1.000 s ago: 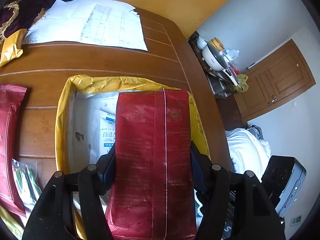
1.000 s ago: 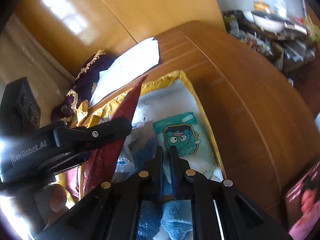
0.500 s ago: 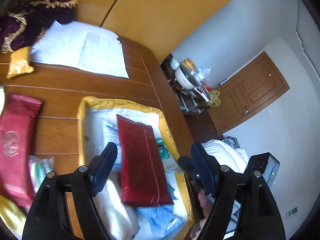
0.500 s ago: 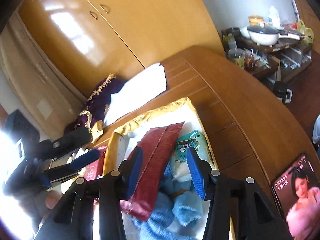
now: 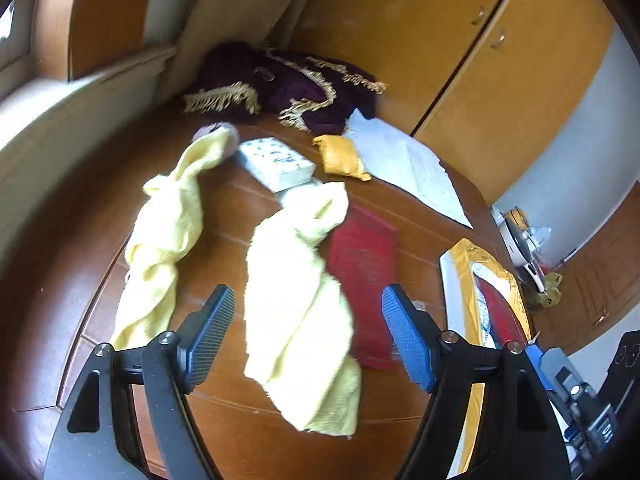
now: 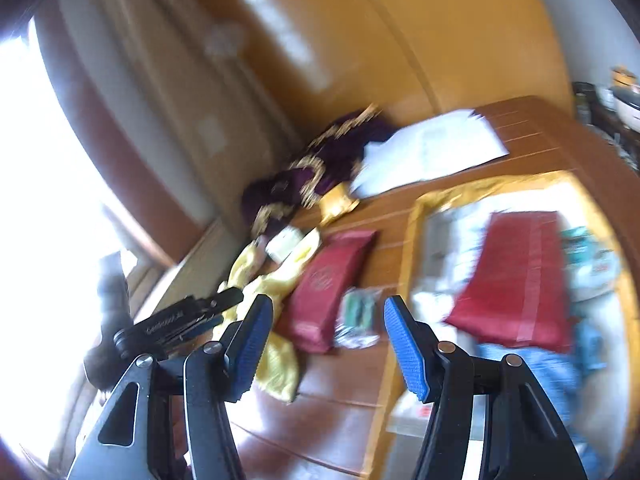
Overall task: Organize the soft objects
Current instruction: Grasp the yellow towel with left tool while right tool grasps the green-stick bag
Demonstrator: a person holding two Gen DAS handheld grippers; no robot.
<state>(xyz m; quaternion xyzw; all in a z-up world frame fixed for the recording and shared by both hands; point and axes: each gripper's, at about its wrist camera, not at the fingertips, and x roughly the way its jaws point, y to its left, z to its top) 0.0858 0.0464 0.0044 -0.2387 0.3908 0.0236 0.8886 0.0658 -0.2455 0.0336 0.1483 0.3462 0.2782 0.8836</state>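
Note:
My left gripper (image 5: 308, 328) is open and empty above a crumpled yellow towel (image 5: 300, 292) on the wooden table (image 5: 72, 240). A second yellow towel (image 5: 164, 236) lies to its left. A red packet (image 5: 366, 276) lies flat just right of the near towel. The yellow-rimmed box (image 6: 416, 216) holds another red packet (image 6: 516, 276), a teal tissue pack (image 6: 592, 256) and blue cloth (image 6: 548, 368). My right gripper (image 6: 326, 332) hangs open with nothing in it over the table between the loose red packet (image 6: 324, 284) and the box. The left gripper (image 6: 180, 322) shows in the blurred right wrist view.
A purple fringed cloth (image 5: 288, 84), a white tissue pack (image 5: 276, 160), a small gold pouch (image 5: 340, 156) and paper sheets (image 5: 404, 164) lie at the table's far side. A clear bag (image 6: 358, 316) with green contents sits beside the box. Wardrobe doors (image 5: 460, 40) stand behind.
The left gripper released the red packet into the box, opened and swung left over the yellow towels. The right gripper opened, let go of the blue cloth and turned left.

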